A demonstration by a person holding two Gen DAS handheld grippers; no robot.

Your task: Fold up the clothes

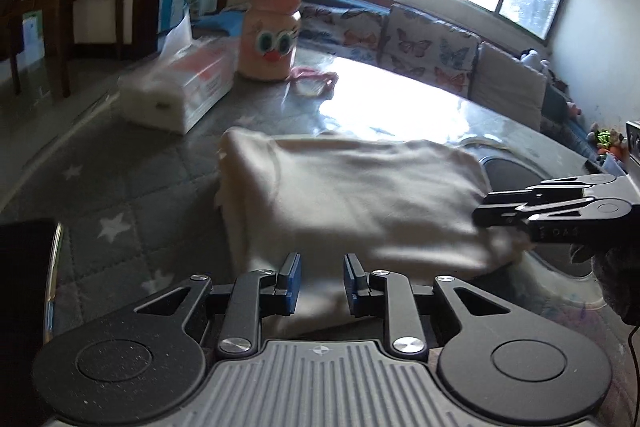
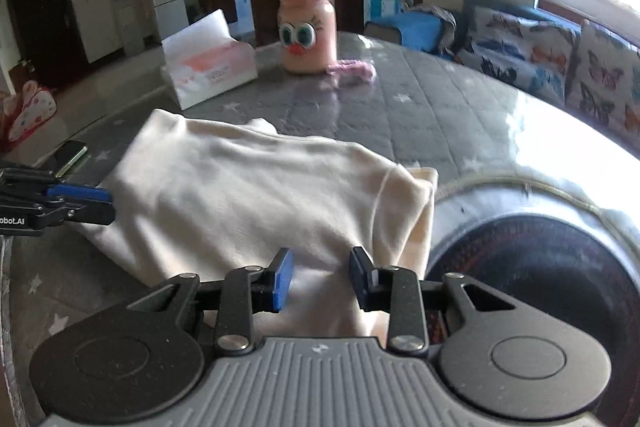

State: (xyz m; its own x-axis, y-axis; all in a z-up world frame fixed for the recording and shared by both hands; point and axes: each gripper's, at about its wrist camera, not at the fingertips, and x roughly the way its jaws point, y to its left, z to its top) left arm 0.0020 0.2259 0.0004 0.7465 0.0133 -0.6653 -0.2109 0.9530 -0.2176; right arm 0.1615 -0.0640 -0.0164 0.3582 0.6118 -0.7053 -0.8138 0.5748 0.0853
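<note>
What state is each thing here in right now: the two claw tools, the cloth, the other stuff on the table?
Left gripper: open, empty, at the cloth's near edge.
Right gripper: open, empty, over the cloth.
Cream cloth garment: folded, lying flat.
Peach bottle with cartoon eyes: upright, capped.
White tissue pack: opened, tissue sticking up.

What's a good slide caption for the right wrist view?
Open right claw over folded cream garment on quilted table.

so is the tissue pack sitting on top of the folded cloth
No, the tissue pack sits on the table beyond the cream cloth, with bare quilted cover between them.
</note>
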